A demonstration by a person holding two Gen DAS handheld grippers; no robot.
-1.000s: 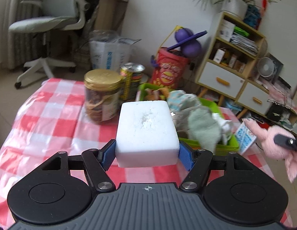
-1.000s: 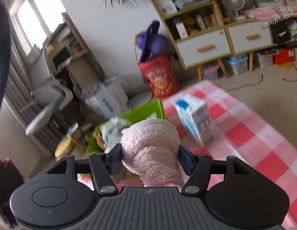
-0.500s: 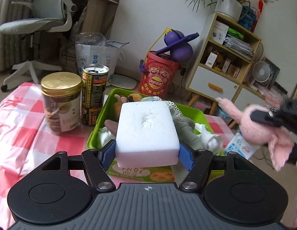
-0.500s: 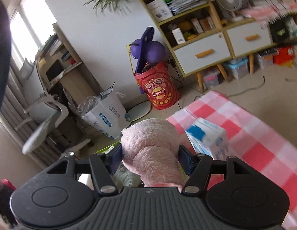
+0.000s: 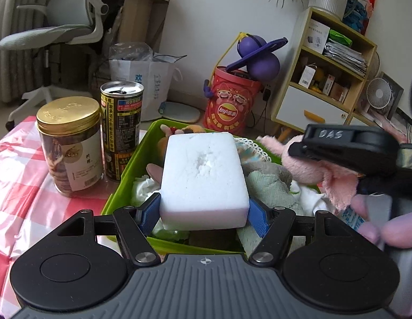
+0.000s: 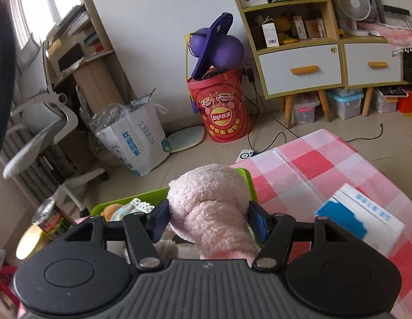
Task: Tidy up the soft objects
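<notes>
My left gripper is shut on a white sponge block and holds it just above the near part of a green bin. The bin holds several soft things, among them a green towel and plush toys. My right gripper is shut on a pink plush toy and holds it over the bin's right side. The plush and the right gripper's black body also show in the left wrist view. The bin's rim shows behind the plush in the right wrist view.
A gold-lidded jar and a dark can stand left of the bin on the red-checked cloth. A blue-and-white carton stands right of the bin. Beyond the table are a red Lay's bucket, an office chair and shelves.
Both grippers have moved toward the green bin with their loads. The sponge now hangs over its near part, and the pink plush has come in over its right side.
</notes>
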